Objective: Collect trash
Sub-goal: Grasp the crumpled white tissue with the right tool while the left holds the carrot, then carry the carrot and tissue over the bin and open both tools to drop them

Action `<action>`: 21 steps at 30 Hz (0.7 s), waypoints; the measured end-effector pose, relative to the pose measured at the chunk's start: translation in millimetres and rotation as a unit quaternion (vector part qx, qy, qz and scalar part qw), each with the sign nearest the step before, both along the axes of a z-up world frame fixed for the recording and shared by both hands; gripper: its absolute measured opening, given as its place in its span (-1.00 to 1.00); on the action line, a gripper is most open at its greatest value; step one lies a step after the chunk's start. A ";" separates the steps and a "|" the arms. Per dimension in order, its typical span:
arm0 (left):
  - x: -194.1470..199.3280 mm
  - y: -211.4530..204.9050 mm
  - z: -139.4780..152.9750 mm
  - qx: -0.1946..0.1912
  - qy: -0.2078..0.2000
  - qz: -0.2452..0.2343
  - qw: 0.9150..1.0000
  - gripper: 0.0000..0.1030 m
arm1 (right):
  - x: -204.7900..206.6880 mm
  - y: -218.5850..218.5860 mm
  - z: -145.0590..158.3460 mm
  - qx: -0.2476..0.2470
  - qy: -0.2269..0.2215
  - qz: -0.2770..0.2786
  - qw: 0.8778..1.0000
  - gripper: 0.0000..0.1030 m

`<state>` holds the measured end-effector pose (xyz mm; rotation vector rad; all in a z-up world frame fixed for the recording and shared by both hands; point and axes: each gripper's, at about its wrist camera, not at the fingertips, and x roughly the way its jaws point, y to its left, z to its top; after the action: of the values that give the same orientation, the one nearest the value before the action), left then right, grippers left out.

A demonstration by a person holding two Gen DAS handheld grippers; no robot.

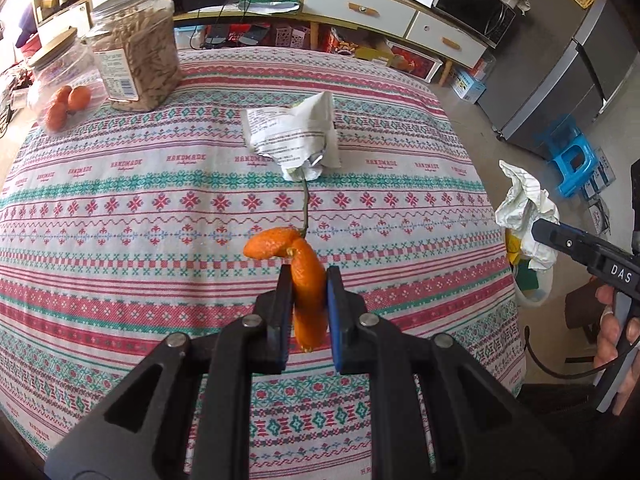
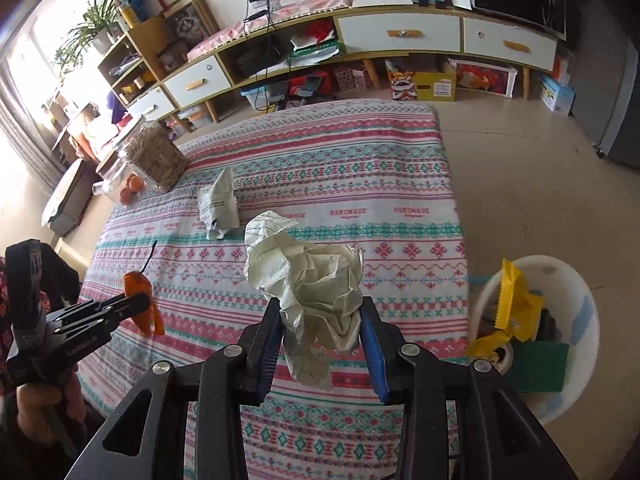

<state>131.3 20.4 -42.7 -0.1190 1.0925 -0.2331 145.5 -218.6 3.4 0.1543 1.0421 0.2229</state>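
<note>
My left gripper [image 1: 308, 276] is shut on a curled orange peel [image 1: 298, 264] and holds it above the patterned tablecloth [image 1: 120, 240]; the peel also shows in the right wrist view [image 2: 140, 300]. My right gripper [image 2: 320, 304] is shut on a crumpled paper ball [image 2: 312, 280], held over the table's right part; that ball also shows in the left wrist view [image 1: 528, 216]. A crumpled white wrapper [image 1: 292, 136] lies on the cloth further back, with a thin dark stem [image 1: 306, 208] near it. A white trash bin [image 2: 580, 280] stands on the floor right of the table.
A clear jar of seeds [image 1: 136, 52] and a lidded container with small oranges [image 1: 60, 92] stand at the table's far left. A long low cabinet [image 2: 400, 36] runs along the back wall. A blue stool [image 1: 568, 156] and a grey fridge [image 1: 568, 72] stand at the right.
</note>
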 end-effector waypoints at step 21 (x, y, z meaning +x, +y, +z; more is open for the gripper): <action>8.4 -204.8 -6.4 -0.015 0.005 -0.157 0.987 -0.67 | -65.7 -200.2 -15.3 0.001 0.036 -0.178 0.983 -0.26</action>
<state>139.7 -184.4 -49.1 0.0264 1.1145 -0.5330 79.7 -418.8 -11.8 0.3481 1.0676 -0.1075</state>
